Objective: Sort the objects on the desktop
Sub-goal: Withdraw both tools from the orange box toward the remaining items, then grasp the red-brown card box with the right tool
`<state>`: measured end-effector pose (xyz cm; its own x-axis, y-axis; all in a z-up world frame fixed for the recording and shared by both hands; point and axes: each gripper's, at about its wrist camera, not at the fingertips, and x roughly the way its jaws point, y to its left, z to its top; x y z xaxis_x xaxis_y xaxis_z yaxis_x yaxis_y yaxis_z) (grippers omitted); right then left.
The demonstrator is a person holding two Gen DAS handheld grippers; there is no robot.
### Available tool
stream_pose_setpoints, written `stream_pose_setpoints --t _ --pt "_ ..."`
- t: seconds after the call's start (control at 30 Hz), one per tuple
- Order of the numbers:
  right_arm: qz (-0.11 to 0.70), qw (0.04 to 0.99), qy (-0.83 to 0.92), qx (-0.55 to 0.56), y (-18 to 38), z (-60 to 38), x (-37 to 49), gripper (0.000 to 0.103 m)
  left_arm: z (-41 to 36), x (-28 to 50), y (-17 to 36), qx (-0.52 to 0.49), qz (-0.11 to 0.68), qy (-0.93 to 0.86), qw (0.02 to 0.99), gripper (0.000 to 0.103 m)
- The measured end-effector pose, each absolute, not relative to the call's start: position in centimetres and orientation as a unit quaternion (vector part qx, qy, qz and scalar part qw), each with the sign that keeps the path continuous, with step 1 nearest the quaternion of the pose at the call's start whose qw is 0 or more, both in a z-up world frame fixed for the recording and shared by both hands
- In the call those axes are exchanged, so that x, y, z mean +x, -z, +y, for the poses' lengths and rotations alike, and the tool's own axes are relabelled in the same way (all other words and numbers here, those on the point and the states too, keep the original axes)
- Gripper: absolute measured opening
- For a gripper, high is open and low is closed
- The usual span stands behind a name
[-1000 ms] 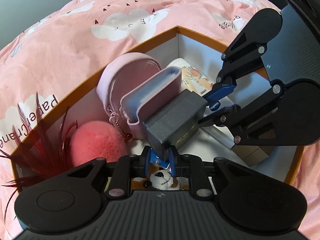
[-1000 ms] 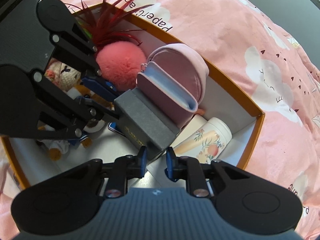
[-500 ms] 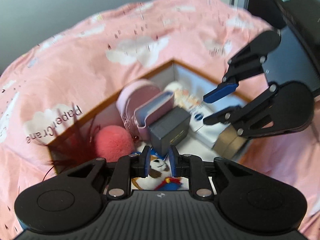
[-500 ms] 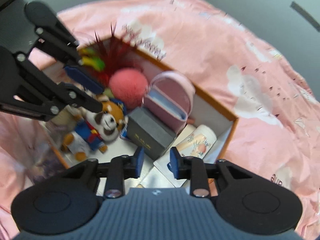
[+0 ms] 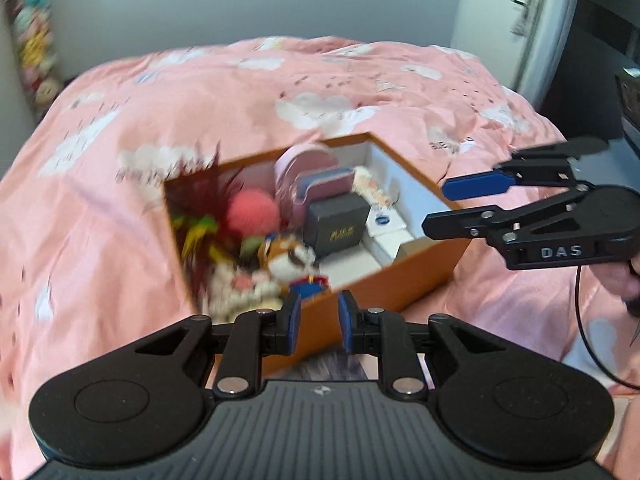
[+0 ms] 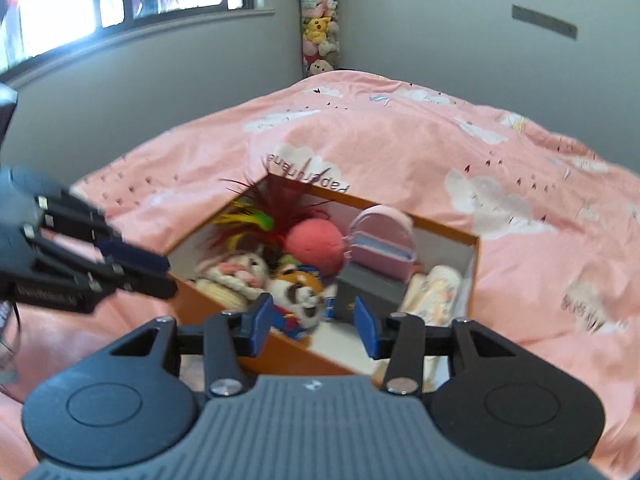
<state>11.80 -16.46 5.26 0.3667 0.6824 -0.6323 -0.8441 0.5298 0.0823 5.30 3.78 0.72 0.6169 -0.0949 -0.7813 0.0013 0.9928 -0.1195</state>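
Two empty grippers, left gripper (image 5: pixel 316 322) narrowly parted, right gripper (image 6: pixel 314 322) wider (blurred, seemingly), above orange box (image 5: pixel 384 280)

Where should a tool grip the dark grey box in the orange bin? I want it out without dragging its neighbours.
Grip the dark grey box across its upper edges, coming straight down from above. It stands upright with its top face exposed, while the pink pouch presses behind it and the plush toy crowds one side, so side access looks blocked. Both tools are outside the orange bin now.
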Motion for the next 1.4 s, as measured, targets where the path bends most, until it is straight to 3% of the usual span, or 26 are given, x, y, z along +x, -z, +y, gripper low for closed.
stream_pose_setpoints --t 0.6,1.1,1.2,1.4 --pt "0.531 0.727 -0.429 -0.082 5.3 -12.4 9.2 0.051 5.6 3.0 7.4 -0.123 0.547 -0.072 0.825 0.027" --pt "0.594 0.675 -0.43 -0.085 10.5 -9.2 9.6 0.056 7.6 2.7 9.6 -0.159 0.558 -0.072 0.811 0.03" --pt "0.607 0.667 -0.427 -0.064 11.5 -9.0 10.0 0.062 8.1 2.7 9.9 -0.173 0.558 -0.07 0.809 0.03" --pt "0.625 0.653 -0.428 -0.02 13.1 -8.9 10.5 0.065 8.4 3.0 10.5 -0.178 0.561 -0.071 0.806 0.03"
